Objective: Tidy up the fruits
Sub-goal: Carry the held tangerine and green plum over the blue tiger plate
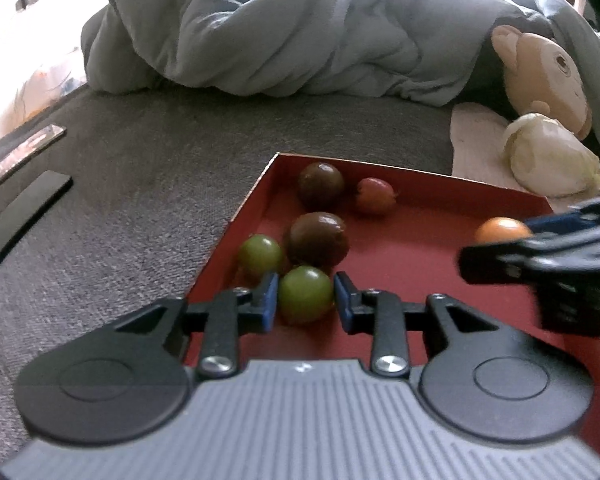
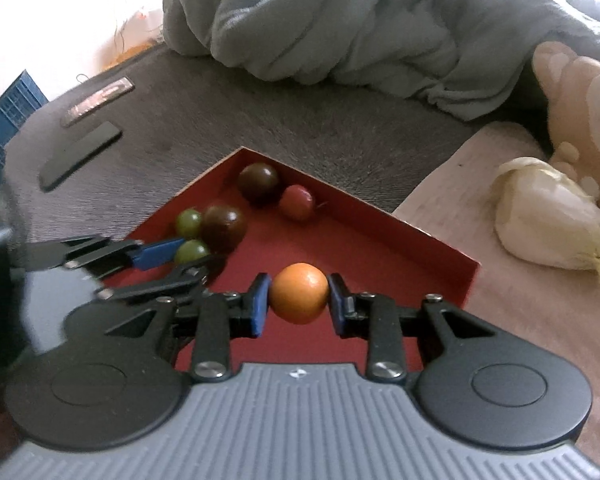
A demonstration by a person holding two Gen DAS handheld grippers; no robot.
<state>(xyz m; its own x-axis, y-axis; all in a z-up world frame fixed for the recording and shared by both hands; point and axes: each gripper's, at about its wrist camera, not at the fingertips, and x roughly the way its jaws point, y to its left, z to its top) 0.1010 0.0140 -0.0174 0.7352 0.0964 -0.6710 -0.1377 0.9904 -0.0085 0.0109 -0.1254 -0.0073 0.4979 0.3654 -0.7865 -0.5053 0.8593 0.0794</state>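
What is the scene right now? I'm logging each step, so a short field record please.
container: red tray on a grey cover
right tongs: shut on orange fruit
left tongs: around green fruit, pads close against it
other fruit in tray: second green fruit, two dark fruits, one red fruit
beside tray: cabbage, plush toy

hidden: orange fruit [image 1: 500, 230] half behind right gripper [image 1: 496, 256], beside red box [image 1: 420, 248] | cut off: plush toy [image 2: 580, 120], beyond red box | blurred: right gripper
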